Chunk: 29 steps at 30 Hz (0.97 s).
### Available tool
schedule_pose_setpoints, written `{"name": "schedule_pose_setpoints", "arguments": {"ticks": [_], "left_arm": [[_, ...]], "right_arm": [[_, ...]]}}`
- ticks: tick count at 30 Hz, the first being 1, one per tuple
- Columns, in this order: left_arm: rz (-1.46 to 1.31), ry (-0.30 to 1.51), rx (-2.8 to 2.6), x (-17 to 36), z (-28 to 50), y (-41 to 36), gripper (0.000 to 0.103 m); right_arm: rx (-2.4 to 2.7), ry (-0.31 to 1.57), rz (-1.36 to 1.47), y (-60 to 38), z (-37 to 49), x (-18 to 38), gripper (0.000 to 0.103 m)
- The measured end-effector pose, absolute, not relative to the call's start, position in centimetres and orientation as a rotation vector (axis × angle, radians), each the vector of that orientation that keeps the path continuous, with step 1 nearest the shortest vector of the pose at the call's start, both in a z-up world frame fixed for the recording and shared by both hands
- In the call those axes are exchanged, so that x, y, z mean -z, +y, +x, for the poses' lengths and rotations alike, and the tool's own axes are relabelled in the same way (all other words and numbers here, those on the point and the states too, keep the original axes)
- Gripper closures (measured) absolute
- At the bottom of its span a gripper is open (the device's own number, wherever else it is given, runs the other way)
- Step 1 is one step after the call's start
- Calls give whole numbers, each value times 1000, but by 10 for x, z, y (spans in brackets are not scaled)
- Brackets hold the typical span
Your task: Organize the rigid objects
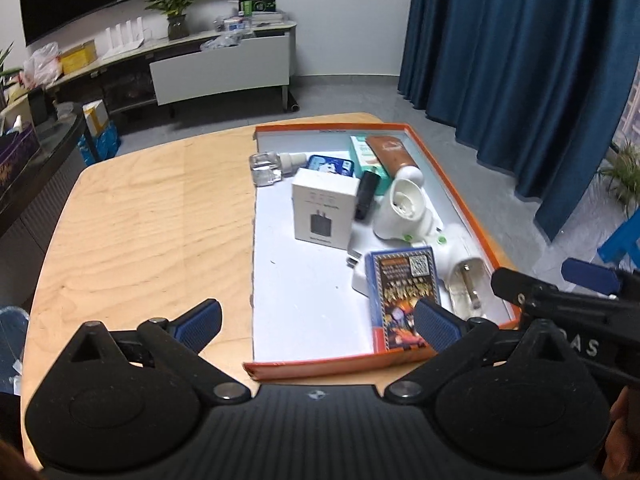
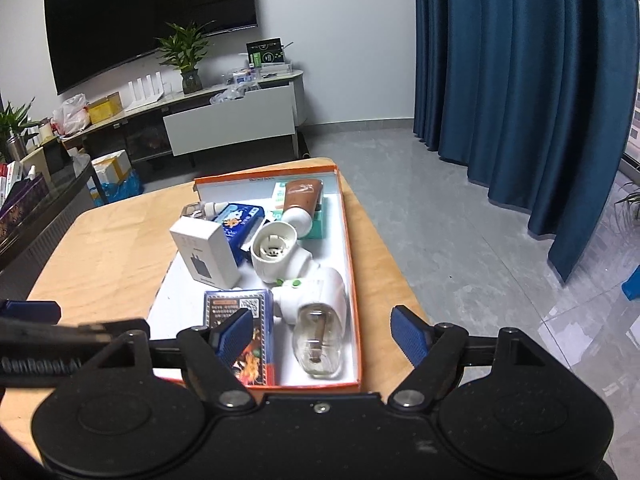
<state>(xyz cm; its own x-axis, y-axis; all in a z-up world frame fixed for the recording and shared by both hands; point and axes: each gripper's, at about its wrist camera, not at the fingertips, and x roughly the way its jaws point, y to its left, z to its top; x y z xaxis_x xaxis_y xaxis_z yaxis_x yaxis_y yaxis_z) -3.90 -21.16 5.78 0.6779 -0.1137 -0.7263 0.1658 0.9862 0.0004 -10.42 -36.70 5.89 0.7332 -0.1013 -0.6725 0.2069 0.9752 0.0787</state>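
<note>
From my left wrist camera, the near right corner of the orange-rimmed tray (image 1: 448, 168) is covered by my right gripper's black arm, which crosses in from the right edge. My own right pad hides the lower corner of the card deck box (image 1: 404, 292). The black cylinder (image 1: 366, 196) is half tucked behind the white charger box (image 1: 324, 208), and I can't read the print on the blue tin (image 1: 332, 166) behind it. The clear glass bottle (image 1: 266, 168) sits at the tray's far left edge. My left gripper (image 1: 318, 322) stands wide apart over the tray's near edge with nothing between the pads, touching nothing that I can see.

From my right wrist camera, my left gripper's arm is only a blurred dark bar at the left edge. The pad of my left finger covers part of the card deck box (image 2: 240, 304), and the tray's near left corner is hidden by the gripper body. The glass bottle is mostly lost behind the charger box (image 2: 206, 252). The white socket fitting (image 2: 276, 252) leans on the clear-ended plug (image 2: 320, 328); the brown tube (image 2: 302, 196) lies at the far end. My right gripper (image 2: 324, 334) is spread wide and empty, hovering above the plug without visible contact.
</note>
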Motion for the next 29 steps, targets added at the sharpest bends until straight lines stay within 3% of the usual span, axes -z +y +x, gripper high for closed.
{"name": "schedule_pose_setpoints", "arguments": {"ticks": [29], "left_arm": [[45, 831, 197, -44, -50, -213, 0]], "right_arm": [[193, 768, 115, -362, -105, -49, 13]]}}
